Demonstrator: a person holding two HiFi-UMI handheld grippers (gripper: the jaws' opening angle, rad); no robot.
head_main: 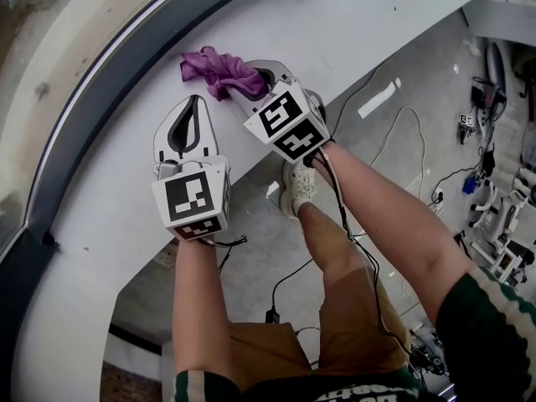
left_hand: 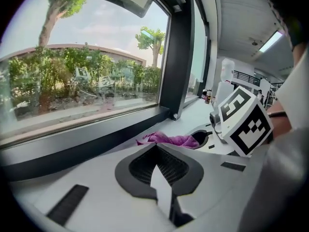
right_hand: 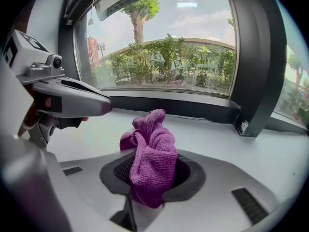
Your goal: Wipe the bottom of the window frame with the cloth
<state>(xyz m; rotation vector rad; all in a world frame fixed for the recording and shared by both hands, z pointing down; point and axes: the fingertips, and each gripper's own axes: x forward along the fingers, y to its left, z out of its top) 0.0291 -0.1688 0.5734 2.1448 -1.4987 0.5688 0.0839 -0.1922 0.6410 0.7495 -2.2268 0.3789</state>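
Cloth, a crumpled purple wad, sits clamped in the jaws of the right gripper, over the white sill and near the dark window frame, which runs past it at about 10 o'clock in the head view. The right gripper view shows the wad bunched up between the closed jaws, most of it standing above them, with the frame's bottom rail straight ahead at 12 o'clock and apart from it. To wipe well, the loose end probably needs tipping forward and down so that fabric, not the jaw tips, meets the rail, then pressing in and drawing along its length in one long stroke; the grip should hold firm so the wad does not pull free. Whether the wad touches the sill now is hard to tell. The left gripper lies at about 7 o'clock from the wad, its jaws pressed together on nothing, tips pointing toward the frame. Its own view confirms that they are empty. Both forearms reach forward from the body, the right one stretched further and angled inward toward 11 o'clock, the left one nearly straight ahead.
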